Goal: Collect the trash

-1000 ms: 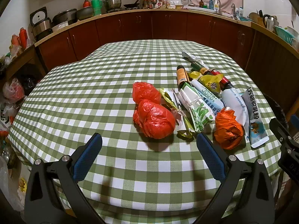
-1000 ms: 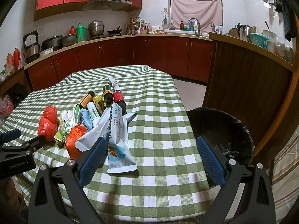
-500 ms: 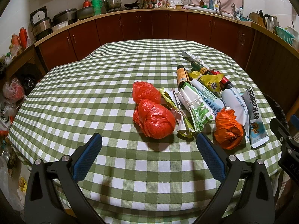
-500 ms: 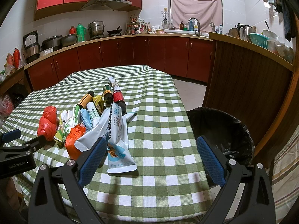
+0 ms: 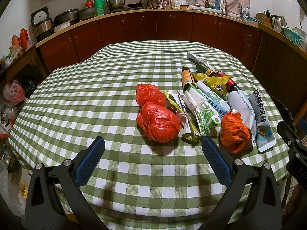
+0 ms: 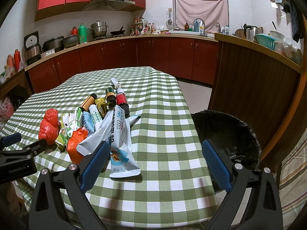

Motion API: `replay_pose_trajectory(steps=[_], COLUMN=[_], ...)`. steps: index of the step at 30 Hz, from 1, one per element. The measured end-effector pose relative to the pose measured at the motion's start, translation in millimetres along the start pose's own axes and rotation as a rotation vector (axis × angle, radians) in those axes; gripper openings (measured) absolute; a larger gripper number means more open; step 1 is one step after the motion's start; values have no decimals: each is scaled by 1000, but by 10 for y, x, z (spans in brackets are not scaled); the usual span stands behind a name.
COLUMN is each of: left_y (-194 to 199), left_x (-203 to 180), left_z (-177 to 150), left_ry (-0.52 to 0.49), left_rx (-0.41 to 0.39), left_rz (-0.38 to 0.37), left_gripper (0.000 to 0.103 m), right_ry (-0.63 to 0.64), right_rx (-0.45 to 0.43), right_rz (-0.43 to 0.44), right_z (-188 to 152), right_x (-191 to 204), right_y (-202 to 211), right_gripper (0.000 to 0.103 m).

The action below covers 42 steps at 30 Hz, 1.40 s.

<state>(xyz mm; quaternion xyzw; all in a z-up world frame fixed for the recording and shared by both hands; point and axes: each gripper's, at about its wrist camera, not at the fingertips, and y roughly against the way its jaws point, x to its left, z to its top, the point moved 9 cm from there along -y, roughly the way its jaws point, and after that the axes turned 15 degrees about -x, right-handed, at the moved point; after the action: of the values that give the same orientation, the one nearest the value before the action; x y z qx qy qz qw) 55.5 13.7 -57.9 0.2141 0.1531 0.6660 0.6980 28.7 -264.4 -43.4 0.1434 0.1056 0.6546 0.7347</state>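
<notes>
Here the trash lies in one heap on the checked table [image 5: 96,99], toward its right side. The red bag [image 5: 159,124] is at the near left end of the heap, straight ahead of the left gripper [image 5: 153,147], whose jaws stand wide apart and hold nothing. The white pouch [image 6: 120,145] lies with its long axis pointing away from the right gripper [image 6: 154,150], just beside its left finger; this claw also is spread and empty. An orange bag [image 5: 235,134] and some bottles [image 5: 187,78] crowd between them. The black bin [image 6: 228,134] stands on the floor at the table's right edge, so I judge the right hand is nearer to it.
</notes>
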Motion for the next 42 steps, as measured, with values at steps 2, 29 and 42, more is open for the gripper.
replay_pose_trajectory(steps=[2, 29, 42], left_y=[0, -307, -429], left_x=[0, -6, 9], left_z=[0, 110, -27], left_ry=[0, 21, 10], left_rx=[0, 18, 49], left_rz=[0, -6, -70], left_gripper=[98, 82, 42], right_ry=[0, -11, 10], right_rx=[1, 17, 41], right_rz=[0, -5, 15], right_z=[-10, -77, -128], right_x=[1, -71, 59], right_y=[-6, -109, -201], right_gripper=[94, 94, 94])
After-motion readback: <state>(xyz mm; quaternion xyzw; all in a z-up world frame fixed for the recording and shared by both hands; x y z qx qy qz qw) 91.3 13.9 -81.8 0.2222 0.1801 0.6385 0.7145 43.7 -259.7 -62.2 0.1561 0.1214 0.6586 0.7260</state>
